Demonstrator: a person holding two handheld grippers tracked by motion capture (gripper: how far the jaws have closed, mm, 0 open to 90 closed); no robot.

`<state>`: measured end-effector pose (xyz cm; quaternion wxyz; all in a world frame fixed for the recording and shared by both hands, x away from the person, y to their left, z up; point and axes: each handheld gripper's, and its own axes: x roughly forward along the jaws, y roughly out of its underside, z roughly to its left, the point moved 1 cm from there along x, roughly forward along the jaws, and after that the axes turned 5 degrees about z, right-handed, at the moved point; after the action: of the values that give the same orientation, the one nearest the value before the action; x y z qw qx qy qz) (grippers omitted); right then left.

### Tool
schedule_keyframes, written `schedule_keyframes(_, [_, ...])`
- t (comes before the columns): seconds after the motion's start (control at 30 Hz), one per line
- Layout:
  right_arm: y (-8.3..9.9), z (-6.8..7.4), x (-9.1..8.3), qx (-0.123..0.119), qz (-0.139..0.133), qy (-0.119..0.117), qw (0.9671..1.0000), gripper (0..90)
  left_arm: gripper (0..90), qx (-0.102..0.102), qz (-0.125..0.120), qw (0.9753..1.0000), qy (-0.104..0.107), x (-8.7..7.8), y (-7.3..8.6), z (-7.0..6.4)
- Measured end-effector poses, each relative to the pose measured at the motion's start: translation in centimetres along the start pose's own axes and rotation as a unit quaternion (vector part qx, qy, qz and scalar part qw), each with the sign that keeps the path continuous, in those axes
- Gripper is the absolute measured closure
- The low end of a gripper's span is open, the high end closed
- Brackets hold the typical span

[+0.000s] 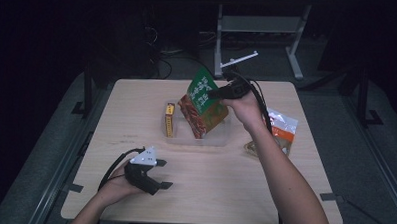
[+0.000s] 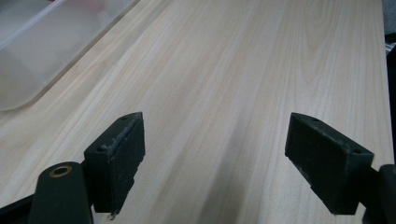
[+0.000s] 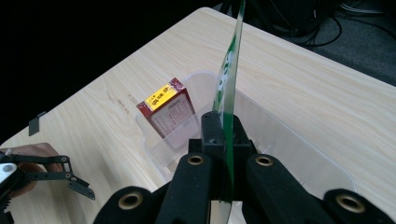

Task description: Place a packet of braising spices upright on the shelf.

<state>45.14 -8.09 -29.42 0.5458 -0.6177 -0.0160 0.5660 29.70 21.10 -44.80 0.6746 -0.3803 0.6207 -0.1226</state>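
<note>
- We see a clear plastic tray [image 1: 216, 138] sitting near the middle of the pale wooden table [image 1: 203, 192]; its walls are thin, translucent and rounded at the corners.
- Inside the tray, at its left end, a small red-and-yellow carton [image 1: 169, 119] stands on edge, a flat rectangular box with printed text on its face.
- We see the right gripper [image 1: 213, 94] pinching the green top edge of a snack pouch [image 1: 202, 106], its jaws pressed together on the thin film.
- The pouch hangs tilted over the tray, its lower red-brown end down at the tray's middle; we cannot tell whether it touches the tray floor.
- In the right gripper view the pouch [image 3: 229, 84] shows edge-on as a thin glossy sheet rising from between the jaws, with the carton [image 3: 167, 112] just to its left in the tray [image 3: 299, 140].
- We see the left gripper [image 1: 161, 173] resting low at the near left of the table, jaws spread wide with nothing between them, well apart from the tray.
- In the left gripper view bare wood grain runs between the jaws, and a frosted corner of the tray [image 2: 32, 60] sits at the far left.
- A second pouch [image 1: 282, 129], clear with orange and white print, lies flat on the table to the right of the tray, partly behind the right forearm.
</note>
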Motion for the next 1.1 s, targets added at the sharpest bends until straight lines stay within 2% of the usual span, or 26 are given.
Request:
schedule_keyframes(0.03, [0.0,0.1,0.1,0.007,0.003,0.000,1.0000,90.0,19.6,0.000,0.000,1.0000,0.000,0.0,0.0,0.0])
schedule_keyframes(0.4, [-0.2,0.0,1.0,0.008,0.009,-0.005,0.9999,89.6,19.6,0.005,0.008,1.0000,0.002,0.3,0.0,-0.2])
schedule_keyframes(0.7, [-0.6,0.0,0.8,0.004,0.000,-0.007,1.0000,86.3,19.6,0.006,0.011,0.9999,0.002,0.3,0.0,-0.2])
schedule_keyframes(0.8, [-0.7,0.0,0.9,0.000,-0.001,-0.005,1.0000,89.7,19.6,0.007,0.013,0.9999,0.003,0.3,0.0,-0.2])
schedule_keyframes(0.87, [-0.8,0.0,1.0,0.007,-0.002,-0.007,1.0000,89.7,19.6,0.007,0.013,0.9999,0.003,0.3,0.0,-0.2])
schedule_keyframes(1.1, [-1.9,0.1,1.7,0.000,0.008,-0.005,1.0000,89.5,19.6,0.008,0.013,0.9999,0.003,0.4,0.0,-0.2])
